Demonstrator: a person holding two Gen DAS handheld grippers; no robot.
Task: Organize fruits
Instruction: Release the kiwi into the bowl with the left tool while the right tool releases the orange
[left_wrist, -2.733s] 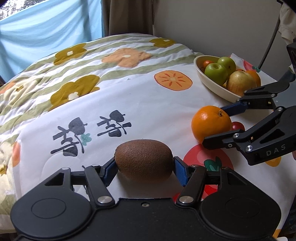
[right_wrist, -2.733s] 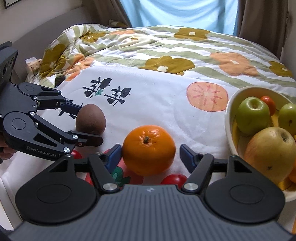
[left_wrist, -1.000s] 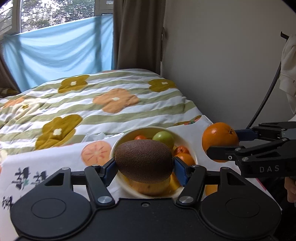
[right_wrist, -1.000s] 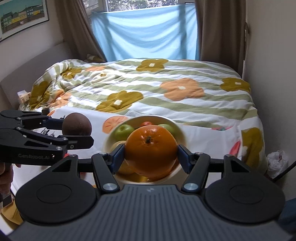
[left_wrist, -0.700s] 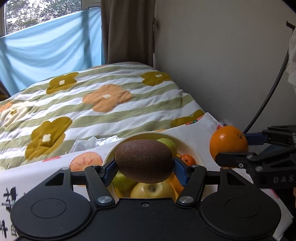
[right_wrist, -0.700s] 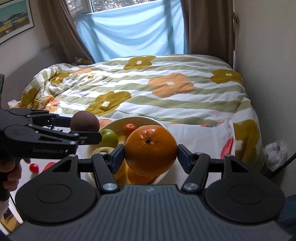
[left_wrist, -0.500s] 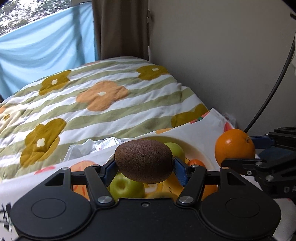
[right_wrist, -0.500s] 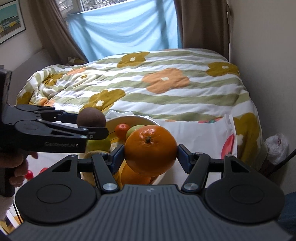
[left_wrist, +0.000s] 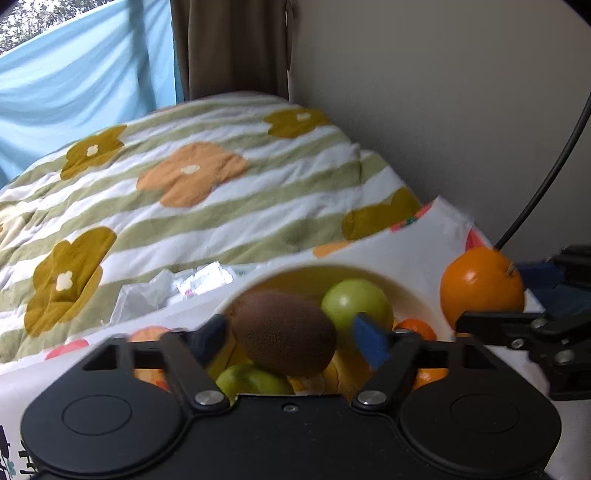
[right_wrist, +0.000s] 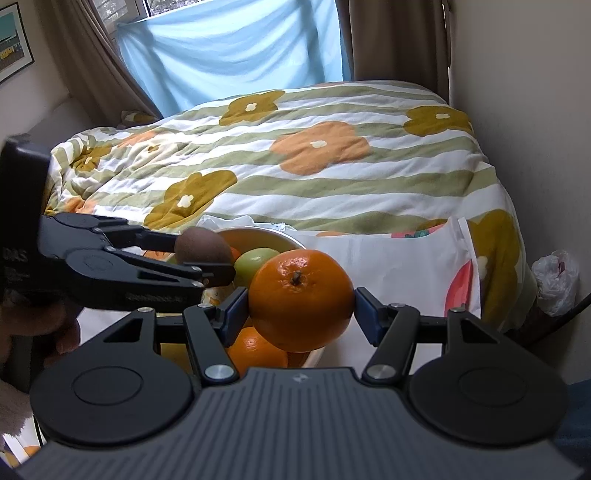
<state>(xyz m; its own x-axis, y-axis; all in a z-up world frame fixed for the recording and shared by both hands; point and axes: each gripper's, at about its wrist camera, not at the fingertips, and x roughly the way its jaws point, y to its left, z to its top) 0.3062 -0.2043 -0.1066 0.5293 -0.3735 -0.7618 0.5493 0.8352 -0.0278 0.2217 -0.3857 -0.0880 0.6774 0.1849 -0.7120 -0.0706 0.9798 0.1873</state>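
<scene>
We see the striped quilt (right_wrist: 332, 177) with its ochre and orange flowers filling the bed, and at its near end a white cloth (right_wrist: 399, 266) printed with fruit, on which the cream bowl (left_wrist: 410, 291) sits; black brush-style characters show at the cloth's lower left edge in the left wrist view, cut off too much to read. The only other writing is on the side of the left gripper (right_wrist: 207, 258) as the right wrist camera catches it: pale letters on the lower arm, too smeared to make out, and "DAS" on the body at the far left. That gripper's blue pads have parted; the kiwi (left_wrist: 284, 332) lies between them over the bowl, with a clear gap on its right side from the right pad, while on the left we cannot tell whether the pad touches it. Below it sit a green apple (left_wrist: 356, 308), a second green fruit (left_wrist: 251, 380) and a small orange one (left_wrist: 413, 328). The right gripper (right_wrist: 300, 306) is clamped on the orange (right_wrist: 300, 299), pads pressed to both sides, stem end upward, held at the bowl's right rim above another orange fruit (right_wrist: 255, 350) inside
</scene>
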